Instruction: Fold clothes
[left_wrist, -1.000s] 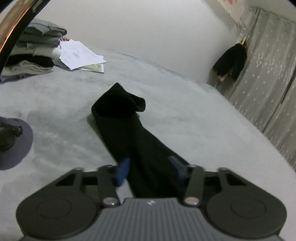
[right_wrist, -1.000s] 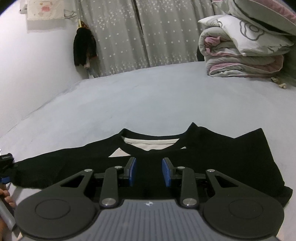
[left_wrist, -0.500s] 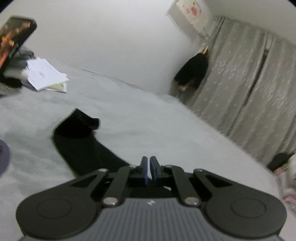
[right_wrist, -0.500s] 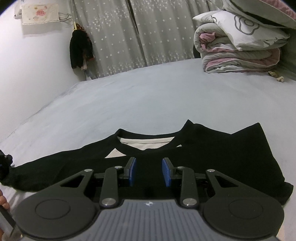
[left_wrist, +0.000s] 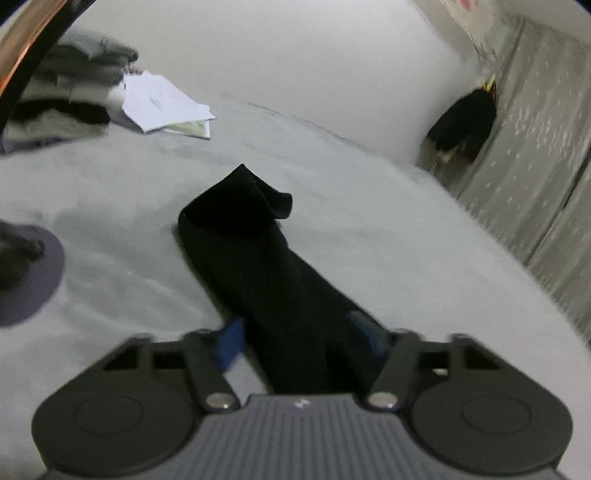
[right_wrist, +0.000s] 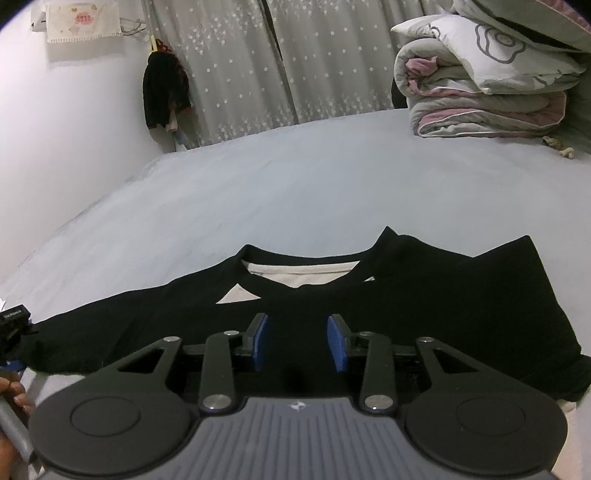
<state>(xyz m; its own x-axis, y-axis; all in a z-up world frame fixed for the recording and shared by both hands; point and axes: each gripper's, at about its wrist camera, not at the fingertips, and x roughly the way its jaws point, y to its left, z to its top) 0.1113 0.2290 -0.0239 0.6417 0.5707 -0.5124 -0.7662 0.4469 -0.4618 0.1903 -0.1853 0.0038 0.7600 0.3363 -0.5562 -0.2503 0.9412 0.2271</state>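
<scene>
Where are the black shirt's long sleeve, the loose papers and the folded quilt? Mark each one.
long sleeve (left_wrist: 258, 266), left wrist view, middle of the sleeve.
loose papers (left_wrist: 162, 101), left wrist view, top white sheet.
folded quilt (right_wrist: 487, 96), right wrist view, front of the roll.

1 black shirt, 2 tongs, 1 rolled duvet, 1 stack of folded clothes, 1 hanging dark garment

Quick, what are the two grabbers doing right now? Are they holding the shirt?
Left gripper: opening, the black shirt's sleeve between its jaws, not pinched.
Right gripper: opening above the black shirt, holding nothing.
</scene>
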